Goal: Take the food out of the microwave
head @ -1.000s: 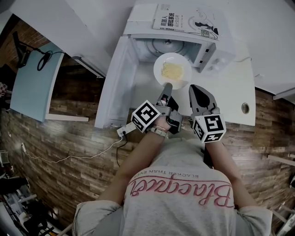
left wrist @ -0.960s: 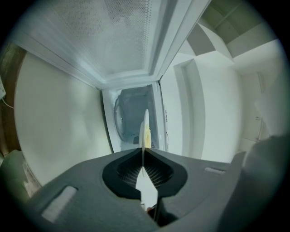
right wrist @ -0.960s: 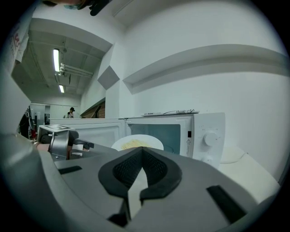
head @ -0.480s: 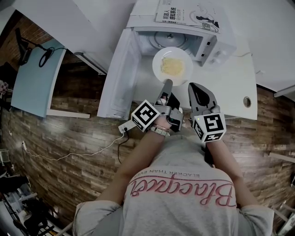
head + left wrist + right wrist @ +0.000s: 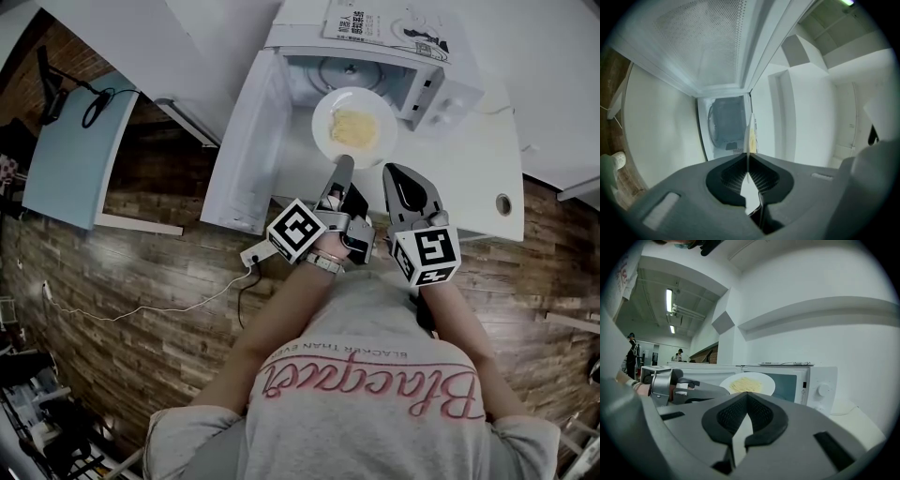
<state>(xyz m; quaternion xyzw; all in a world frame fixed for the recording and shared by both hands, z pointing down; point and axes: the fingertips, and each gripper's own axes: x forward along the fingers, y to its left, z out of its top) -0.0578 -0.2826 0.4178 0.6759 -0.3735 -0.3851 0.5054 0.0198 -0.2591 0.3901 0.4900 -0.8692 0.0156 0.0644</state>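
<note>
A white plate [image 5: 353,127] of yellow food [image 5: 353,127] hangs just in front of the open microwave [image 5: 375,70]. My left gripper [image 5: 343,164] is shut on the plate's near rim. In the left gripper view the plate [image 5: 750,136] shows edge-on, pinched between the pads, with the oven cavity [image 5: 725,123] behind it. My right gripper [image 5: 397,176] is beside the left one, to its right, shut with nothing in it. The right gripper view shows its pads meeting [image 5: 746,398], and beyond them the plate [image 5: 747,383], the left gripper [image 5: 689,389] and the microwave's front [image 5: 806,386].
The microwave door [image 5: 246,141] stands swung out to the left. A book [image 5: 386,26] lies on top of the oven. The white counter [image 5: 469,178] has a round hole [image 5: 503,206]. A power strip [image 5: 251,267] lies on the wooden floor, near a light blue table [image 5: 70,155].
Both grippers have shifted a little, and the plate has risen slightly with the left one. The left grip on the rim is unchanged; the right jaws stay closed.
</note>
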